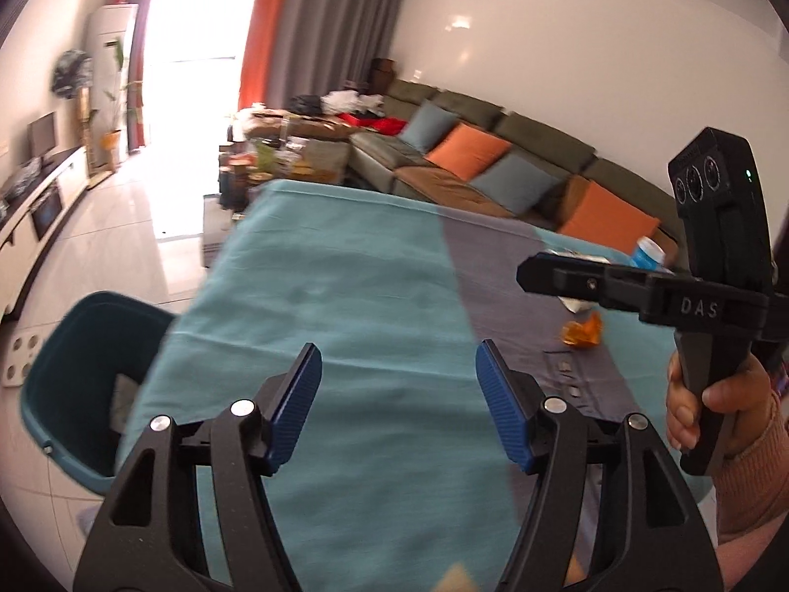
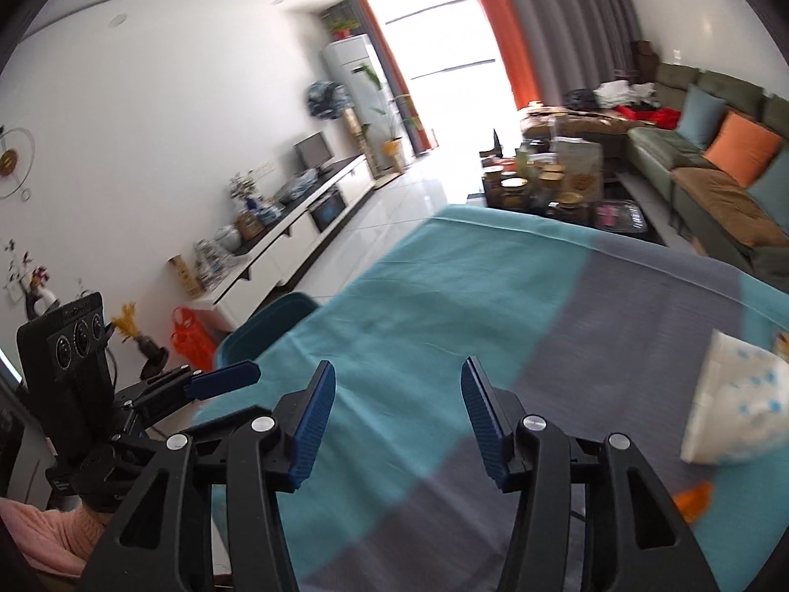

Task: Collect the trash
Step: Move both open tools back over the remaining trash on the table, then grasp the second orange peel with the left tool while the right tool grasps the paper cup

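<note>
I see both the left tongs [image 1: 397, 404] and right tongs [image 2: 397, 424] released, nothing between them, above the worktop [image 1: 345, 271]. Orange wrapper [image 1: 584, 330] lies right of centre; teal bin [image 1: 74, 394] sits lower left.
</note>
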A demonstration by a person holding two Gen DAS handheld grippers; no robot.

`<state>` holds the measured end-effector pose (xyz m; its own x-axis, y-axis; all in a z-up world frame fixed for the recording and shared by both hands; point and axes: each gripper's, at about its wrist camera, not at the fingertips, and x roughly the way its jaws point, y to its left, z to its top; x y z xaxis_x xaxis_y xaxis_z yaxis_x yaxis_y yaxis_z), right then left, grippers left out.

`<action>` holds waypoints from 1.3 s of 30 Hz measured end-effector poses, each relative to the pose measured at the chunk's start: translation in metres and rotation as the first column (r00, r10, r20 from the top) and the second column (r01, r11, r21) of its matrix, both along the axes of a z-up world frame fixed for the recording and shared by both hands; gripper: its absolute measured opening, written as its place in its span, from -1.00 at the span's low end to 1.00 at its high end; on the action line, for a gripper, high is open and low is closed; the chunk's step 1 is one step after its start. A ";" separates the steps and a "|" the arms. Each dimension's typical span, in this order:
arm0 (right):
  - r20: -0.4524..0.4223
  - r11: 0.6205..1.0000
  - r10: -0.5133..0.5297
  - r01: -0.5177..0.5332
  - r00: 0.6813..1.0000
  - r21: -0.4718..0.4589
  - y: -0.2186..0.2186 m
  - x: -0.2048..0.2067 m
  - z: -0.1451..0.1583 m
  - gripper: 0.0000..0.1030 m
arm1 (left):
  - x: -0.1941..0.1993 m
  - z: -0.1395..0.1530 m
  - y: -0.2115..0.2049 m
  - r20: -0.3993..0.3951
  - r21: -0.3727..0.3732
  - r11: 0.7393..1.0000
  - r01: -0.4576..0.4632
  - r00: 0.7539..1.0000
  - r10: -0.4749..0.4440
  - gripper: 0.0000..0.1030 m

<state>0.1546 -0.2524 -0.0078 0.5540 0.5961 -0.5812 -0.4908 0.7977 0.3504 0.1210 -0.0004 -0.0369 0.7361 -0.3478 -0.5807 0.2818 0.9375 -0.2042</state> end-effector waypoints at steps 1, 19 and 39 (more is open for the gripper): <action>0.001 1.000 -0.031 0.031 1.000 -0.001 -0.012 0.000 0.001 -0.01 | 0.002 -0.002 -0.009 -0.005 0.005 1.000 0.022 1.000 -0.022 0.25; -0.014 0.928 -0.372 0.372 0.928 -0.019 -0.133 0.020 -0.023 0.15 | 0.071 -0.038 -0.166 -0.180 0.004 0.960 0.279 0.945 -0.274 0.22; -0.103 0.926 -0.375 0.378 0.921 0.014 -0.154 0.038 -0.050 -0.17 | 0.107 -0.065 -0.202 -0.296 -0.066 0.947 0.315 0.900 -0.321 -0.24</action>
